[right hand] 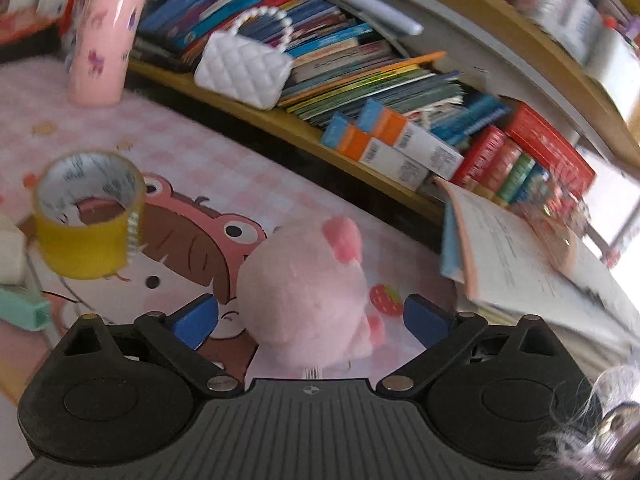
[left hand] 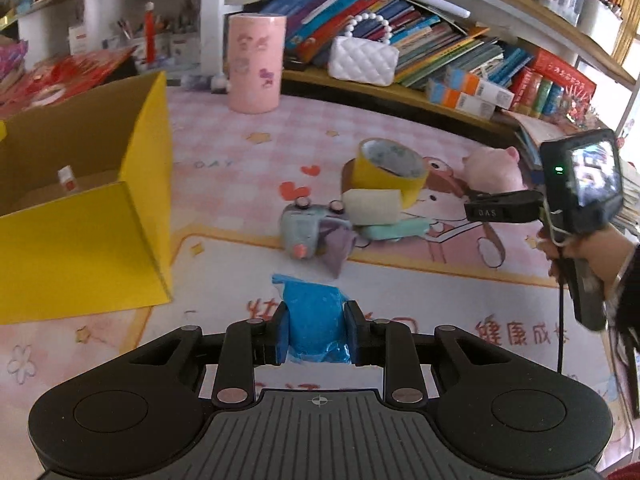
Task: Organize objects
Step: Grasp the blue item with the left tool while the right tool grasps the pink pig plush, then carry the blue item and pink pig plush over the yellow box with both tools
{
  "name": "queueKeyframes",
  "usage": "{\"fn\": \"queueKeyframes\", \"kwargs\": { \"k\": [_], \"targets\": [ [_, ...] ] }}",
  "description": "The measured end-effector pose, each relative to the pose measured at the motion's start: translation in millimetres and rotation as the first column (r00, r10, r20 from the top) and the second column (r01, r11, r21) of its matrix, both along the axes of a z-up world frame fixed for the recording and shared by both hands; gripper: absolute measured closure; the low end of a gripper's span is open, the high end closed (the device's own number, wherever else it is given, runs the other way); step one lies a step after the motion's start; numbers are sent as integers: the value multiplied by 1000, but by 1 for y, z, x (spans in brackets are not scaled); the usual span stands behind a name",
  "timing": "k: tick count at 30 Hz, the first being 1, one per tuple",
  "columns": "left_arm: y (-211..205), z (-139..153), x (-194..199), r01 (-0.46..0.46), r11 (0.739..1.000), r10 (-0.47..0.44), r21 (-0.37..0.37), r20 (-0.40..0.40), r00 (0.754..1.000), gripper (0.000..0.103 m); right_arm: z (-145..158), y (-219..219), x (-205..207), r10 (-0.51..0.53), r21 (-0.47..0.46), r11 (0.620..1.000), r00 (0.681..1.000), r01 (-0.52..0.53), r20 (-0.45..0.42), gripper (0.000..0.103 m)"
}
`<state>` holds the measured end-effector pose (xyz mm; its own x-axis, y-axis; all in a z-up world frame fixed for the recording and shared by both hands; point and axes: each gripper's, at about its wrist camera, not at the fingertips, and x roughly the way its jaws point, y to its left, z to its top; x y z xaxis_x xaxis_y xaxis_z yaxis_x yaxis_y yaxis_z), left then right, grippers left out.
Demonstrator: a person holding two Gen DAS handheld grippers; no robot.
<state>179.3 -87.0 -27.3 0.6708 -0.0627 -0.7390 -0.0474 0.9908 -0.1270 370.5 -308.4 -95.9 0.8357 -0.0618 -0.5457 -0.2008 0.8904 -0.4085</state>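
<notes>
Left hand-held gripper [left hand: 318, 330]: your jaws are closed on the blue packet [left hand: 314, 316], which sits between the pads and sticks out ahead of them. It looks soft and crinkled, so I judge it could slip or tear if you squeeze unevenly.

Right hand-held gripper [right hand: 310, 320]: your jaws stand wide apart and hold nothing. The pink plush toy [right hand: 308, 284] sits between the blue pads, touching neither as far as I can tell.

Ahead of your left hand-held gripper: a grey plush toy [left hand: 310, 232], a cream block [left hand: 372, 206], a mint case [left hand: 394, 229] and a yellow tape roll [left hand: 390, 168] lie bunched together on the bench [left hand: 240, 140].

Left of your left hand-held gripper: the yellow box [left hand: 84, 216] stands open, with a small bottle [left hand: 66, 178] inside. I take it as the likely place for the packet.

Risk at the box: its near wall stands up between you and the opening; carry too low and the packet may catch the edge and pull free.

Risk on the right: the plush is round and soft; closing off-centre could squeeze it out forward. The view is blurred, so judge alignment carefully.

Risk beyond: an open book [right hand: 520, 240] lies just right of your right hand-held gripper, where a wide swing could snag it.
</notes>
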Motion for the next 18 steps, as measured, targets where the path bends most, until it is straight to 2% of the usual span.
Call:
{"fn": "queueKeyframes", "kwargs": {
  "k": [2, 4, 5, 7, 9, 13, 18],
  "targets": [
    [5, 2, -4, -6, 1000, 6, 4, 4, 1000, 77, -6, 3, 8, 10, -45, 999, 1000, -10, 3, 7],
    [9, 2, -8, -13, 1000, 13, 6, 6, 1000, 77, -10, 6, 13, 22, -86, 996, 1000, -22, 8, 21],
    [11, 3, -9, -15, 1000, 15, 7, 6, 1000, 77, -12, 6, 16, 26, -99, 995, 1000, -26, 1, 35],
    [13, 3, -11, -14, 1000, 14, 10, 7, 1000, 77, -11, 4, 16, 27, -89, 996, 1000, -27, -1, 41],
    [15, 3, -13, -7, 1000, 7, 13, 10, 1000, 77, -5, 2, 12, 8, -65, 998, 1000, -8, 1, 45],
    [18, 3, -16, 13, 1000, -13, -5, 22, 1000, 77, 13, -4, -9, -47, 41, 998, 999, 47, -6, 45],
    [20, 5, -22, 48, 998, -47, -30, 56, 997, 78, 38, -5, -51, -94, 193, 976, 994, 102, -52, 45]
  ]
}}
